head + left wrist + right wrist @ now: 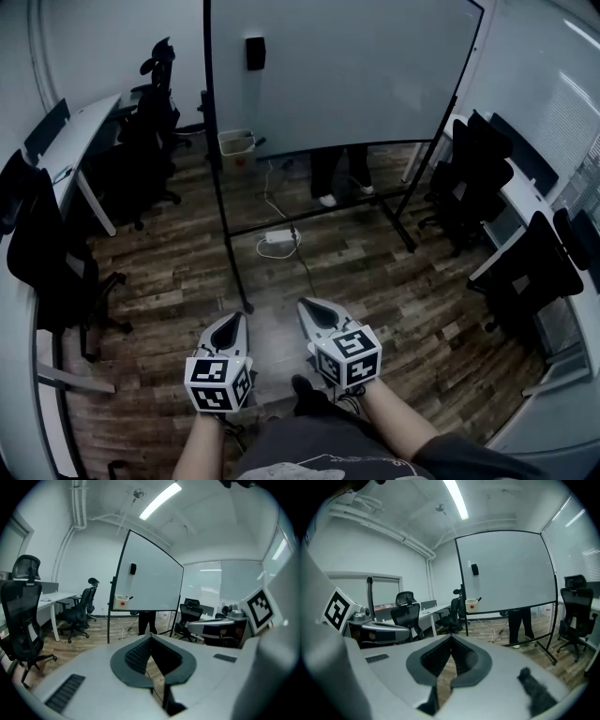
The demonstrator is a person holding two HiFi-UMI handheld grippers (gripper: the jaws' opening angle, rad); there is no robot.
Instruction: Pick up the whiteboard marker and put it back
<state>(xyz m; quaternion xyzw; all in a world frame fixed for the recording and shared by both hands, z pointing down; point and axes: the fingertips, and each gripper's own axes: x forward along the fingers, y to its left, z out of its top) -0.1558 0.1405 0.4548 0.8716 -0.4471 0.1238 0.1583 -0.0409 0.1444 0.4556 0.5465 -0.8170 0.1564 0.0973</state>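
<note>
A large whiteboard [342, 70] stands on a black wheeled frame across the room. A small white box [236, 142] hangs at its lower left corner. A dark whiteboard marker [131, 598] pokes out of that box [121, 602]; the right gripper view also shows the marker [479, 599]. A black eraser [255, 52] sticks to the board. My left gripper [232, 319] and right gripper [309, 306] are held side by side low in the head view, far from the board. Both are shut with nothing between the jaws.
A person's legs [339, 178] show behind the whiteboard. A white power strip [278, 236] and cables lie on the wooden floor near the frame's foot. Black office chairs [155, 112] and desks [80, 131] line the left side, more chairs [478, 178] the right.
</note>
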